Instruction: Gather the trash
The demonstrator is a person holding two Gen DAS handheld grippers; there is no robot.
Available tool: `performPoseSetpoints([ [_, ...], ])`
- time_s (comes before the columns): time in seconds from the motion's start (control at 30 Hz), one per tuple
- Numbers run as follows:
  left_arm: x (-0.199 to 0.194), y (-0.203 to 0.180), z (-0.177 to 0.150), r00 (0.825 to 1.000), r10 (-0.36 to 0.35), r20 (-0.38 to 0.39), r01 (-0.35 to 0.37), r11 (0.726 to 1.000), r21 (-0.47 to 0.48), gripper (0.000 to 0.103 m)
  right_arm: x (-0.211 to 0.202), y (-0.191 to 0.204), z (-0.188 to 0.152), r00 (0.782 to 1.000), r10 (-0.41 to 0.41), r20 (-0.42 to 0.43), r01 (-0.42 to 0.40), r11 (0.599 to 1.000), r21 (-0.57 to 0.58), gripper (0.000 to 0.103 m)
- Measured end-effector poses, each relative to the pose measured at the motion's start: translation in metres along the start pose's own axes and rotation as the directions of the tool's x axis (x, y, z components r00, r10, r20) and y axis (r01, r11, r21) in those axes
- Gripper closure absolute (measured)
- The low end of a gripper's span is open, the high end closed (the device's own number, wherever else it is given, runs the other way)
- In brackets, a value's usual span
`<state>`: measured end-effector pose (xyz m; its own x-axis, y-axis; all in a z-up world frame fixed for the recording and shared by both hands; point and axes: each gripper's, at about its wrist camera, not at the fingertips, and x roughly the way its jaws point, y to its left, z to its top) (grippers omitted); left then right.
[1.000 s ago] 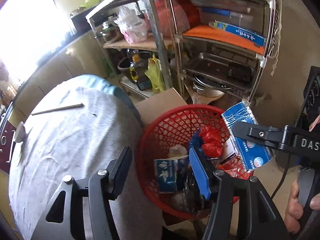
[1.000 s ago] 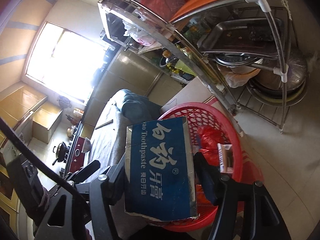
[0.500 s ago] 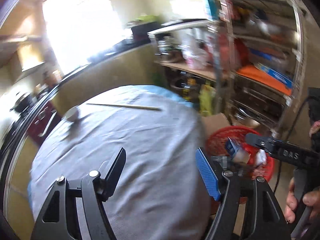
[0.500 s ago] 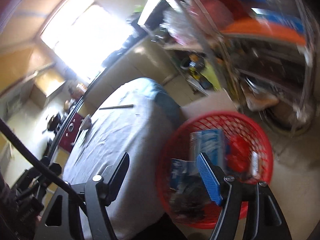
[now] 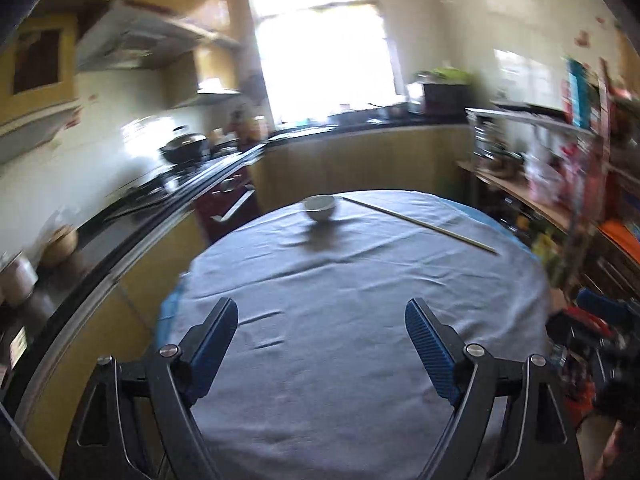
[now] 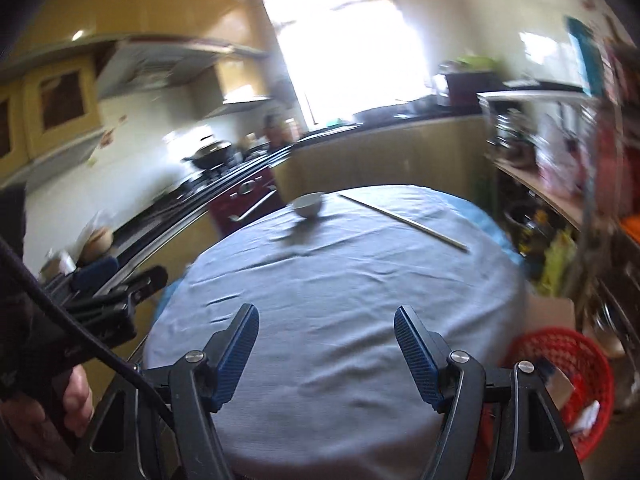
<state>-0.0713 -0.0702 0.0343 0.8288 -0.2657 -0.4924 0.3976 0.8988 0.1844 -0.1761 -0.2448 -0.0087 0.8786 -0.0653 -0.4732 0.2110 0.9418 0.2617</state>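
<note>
Both tongs [image 6: 326,346] empty, red basket [image 6: 576,360] right of them

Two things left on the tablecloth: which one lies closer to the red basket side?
The long thin stick, lying flat toward the red basket side. The white bowl stands on the far edge, nearer the stove side.

No legible text, label or number anywhere.

bowl [image 5: 319,207]: 1 | chopstick [image 5: 420,226]: 1 | red basket [image 6: 568,364]: 1 | table [image 5: 360,360]: 1
</note>
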Motion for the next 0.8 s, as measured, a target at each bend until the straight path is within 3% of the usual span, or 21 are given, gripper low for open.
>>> performPoseSetpoints([
  [0.1,-0.005,0.028,-0.003,0.997,0.071,0.014,-0.070,0.996,-0.051,0.017,0.001,0.035,0.001,1.000,-0.004,-0.004,0.003,0.997,-0.074,0.029],
  [0.3,-0.012,0.067,-0.008,0.990,0.138,0.027,-0.135,0.986,-0.103,0.017,0.004,0.076,0.000,1.000,-0.012,-0.016,0.009,0.987,-0.163,0.029],
  [0.8,0.002,0.098,-0.020,0.980,0.195,-0.026,-0.197,0.969,-0.150,0.016,0.033,0.121,0.005,0.996,0.077,-0.046,-0.086,0.960,-0.265,0.029],
])
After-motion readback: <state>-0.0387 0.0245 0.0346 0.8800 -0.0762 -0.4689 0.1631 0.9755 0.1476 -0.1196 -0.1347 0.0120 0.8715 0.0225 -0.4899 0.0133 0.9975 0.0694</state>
